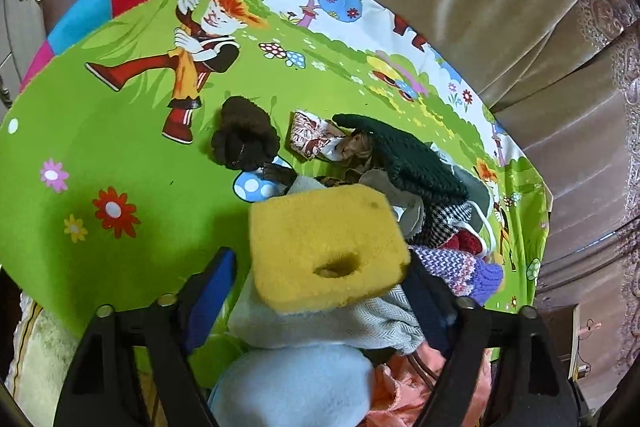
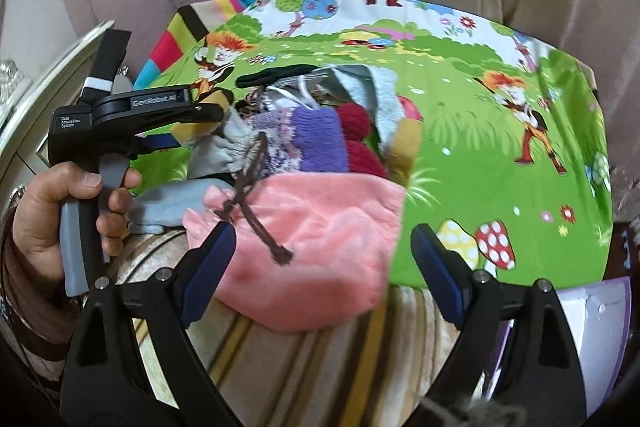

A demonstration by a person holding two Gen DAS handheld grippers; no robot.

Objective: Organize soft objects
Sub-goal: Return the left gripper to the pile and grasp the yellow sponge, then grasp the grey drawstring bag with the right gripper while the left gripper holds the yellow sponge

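A yellow sponge (image 1: pixel 326 247) with a hole lies on top of a pile of soft things on a green cartoon mat (image 1: pixel 120 147). My left gripper (image 1: pixel 320 279) is open, its fingers either side of the sponge, not touching it. The pile holds a grey knit cloth (image 1: pixel 360 323), a light blue plush (image 1: pixel 296 387), a dark green knit (image 1: pixel 412 155) and a purple knit (image 1: pixel 472 267). A brown knit piece (image 1: pixel 244 139) lies apart on the mat. My right gripper (image 2: pixel 320 255) is open over a pink fleece (image 2: pixel 316 251) with a brown cord (image 2: pixel 256 203). The left gripper (image 2: pixel 192 123) shows there too.
Beige curtains (image 1: pixel 480 7) hang behind the mat. A striped cushion (image 2: pixel 300 367) lies at the near edge under the pink fleece. A white cabinet (image 2: pixel 44 79) stands at the left. A purple-white box (image 2: pixel 600 327) sits at the lower right.
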